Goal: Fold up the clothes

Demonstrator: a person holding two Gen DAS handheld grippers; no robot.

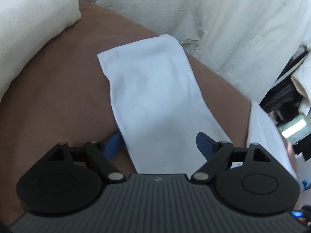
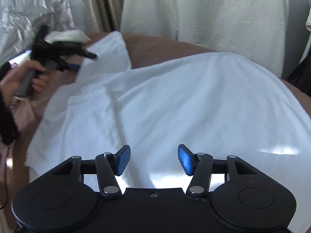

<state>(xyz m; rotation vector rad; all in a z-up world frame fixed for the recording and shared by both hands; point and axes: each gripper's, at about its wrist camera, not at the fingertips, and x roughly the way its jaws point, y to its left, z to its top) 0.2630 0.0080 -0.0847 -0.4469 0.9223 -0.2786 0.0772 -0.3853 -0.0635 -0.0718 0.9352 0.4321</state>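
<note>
A white T-shirt [image 2: 175,101] lies spread on a brown cover [image 2: 155,46]. Its sleeve [image 1: 151,89] stretches away from my left gripper [image 1: 158,145], which stands open with the sleeve's near end between its blue pads; the pads do not press on the cloth. In the right wrist view the left gripper [image 2: 85,61] is at the upper left, at the edge of that sleeve [image 2: 108,56], held by a hand [image 2: 29,73]. My right gripper [image 2: 153,159] hangs open just above the shirt's body, with nothing gripped.
A cream pillow [image 1: 29,19] lies at the back left of the brown cover [image 1: 58,97]. Cream fabric [image 1: 213,9] hangs behind it. Dark clutter [image 1: 281,93] stands off the right edge. Crinkled silvery cloth [image 2: 29,9] shows at the far left.
</note>
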